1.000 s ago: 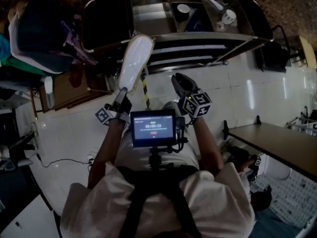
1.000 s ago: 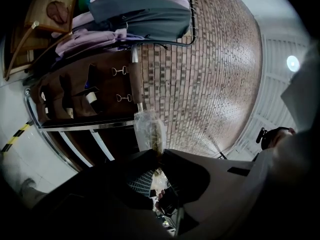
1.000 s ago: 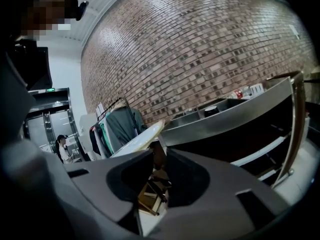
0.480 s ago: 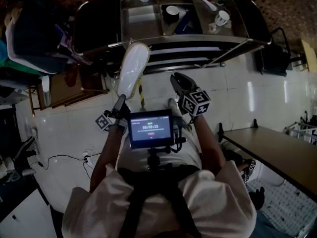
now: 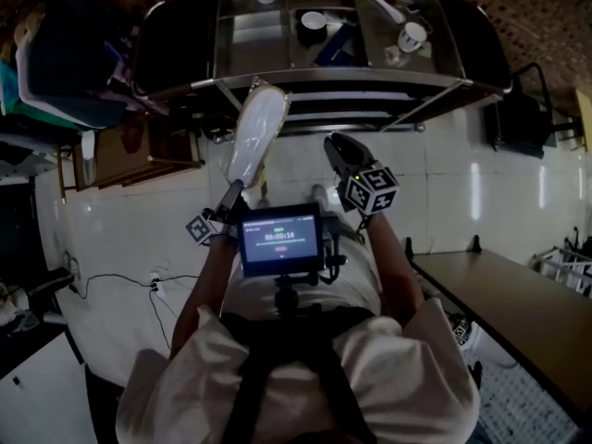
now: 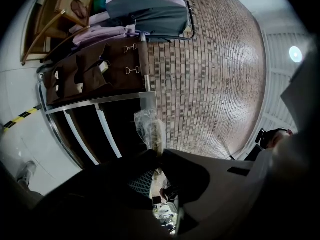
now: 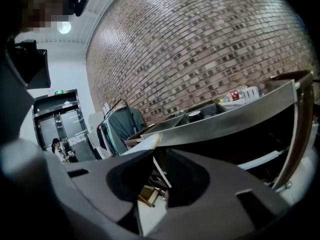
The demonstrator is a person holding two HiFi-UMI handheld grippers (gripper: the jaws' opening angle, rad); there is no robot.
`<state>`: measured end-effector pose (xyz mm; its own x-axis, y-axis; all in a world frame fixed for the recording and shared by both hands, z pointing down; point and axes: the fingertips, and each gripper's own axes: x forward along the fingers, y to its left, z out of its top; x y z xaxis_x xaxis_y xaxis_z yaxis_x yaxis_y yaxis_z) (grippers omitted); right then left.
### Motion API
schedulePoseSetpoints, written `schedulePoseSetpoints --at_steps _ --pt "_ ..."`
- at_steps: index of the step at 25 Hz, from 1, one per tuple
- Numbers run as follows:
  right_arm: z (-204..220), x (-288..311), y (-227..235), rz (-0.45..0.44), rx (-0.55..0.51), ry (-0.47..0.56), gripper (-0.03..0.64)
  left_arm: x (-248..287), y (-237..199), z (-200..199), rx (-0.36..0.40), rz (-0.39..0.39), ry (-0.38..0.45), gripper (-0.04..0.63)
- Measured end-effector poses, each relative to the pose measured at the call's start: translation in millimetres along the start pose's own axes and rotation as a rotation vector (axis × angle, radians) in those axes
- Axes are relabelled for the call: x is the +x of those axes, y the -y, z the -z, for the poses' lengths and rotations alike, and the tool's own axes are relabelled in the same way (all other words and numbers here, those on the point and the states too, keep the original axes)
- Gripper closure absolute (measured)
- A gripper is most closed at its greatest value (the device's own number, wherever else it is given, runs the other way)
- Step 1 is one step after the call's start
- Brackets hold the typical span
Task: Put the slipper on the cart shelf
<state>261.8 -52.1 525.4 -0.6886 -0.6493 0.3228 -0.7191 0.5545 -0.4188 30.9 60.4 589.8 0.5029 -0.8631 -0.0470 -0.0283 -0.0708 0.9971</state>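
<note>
Shows a white slipper (image 5: 254, 132) pinched at the heel in the left gripper (image 5: 233, 188), toe raised close to the front edge of a steel cart (image 5: 370, 80), near its left corner. Shows the right gripper (image 5: 340, 148) alongside, jaws a sliver apart, gripping nothing. Calls for a level, unhurried push under that edge onto a slatted shelf (image 5: 347, 111) (top tray (image 5: 264, 40) already holds cups (image 5: 412, 35) and tape (image 5: 313, 26)); release only once the sole rests flat.
</note>
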Motion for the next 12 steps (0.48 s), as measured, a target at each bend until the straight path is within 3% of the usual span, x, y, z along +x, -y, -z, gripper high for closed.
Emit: schedulePoseSetpoints --at_steps 12 --pt "-15.3 -24.7 49.8 -0.072 -0.022 -0.017 0.523 21.1 -21.3 50.5 -0.014 -0.058 0.089 0.549"
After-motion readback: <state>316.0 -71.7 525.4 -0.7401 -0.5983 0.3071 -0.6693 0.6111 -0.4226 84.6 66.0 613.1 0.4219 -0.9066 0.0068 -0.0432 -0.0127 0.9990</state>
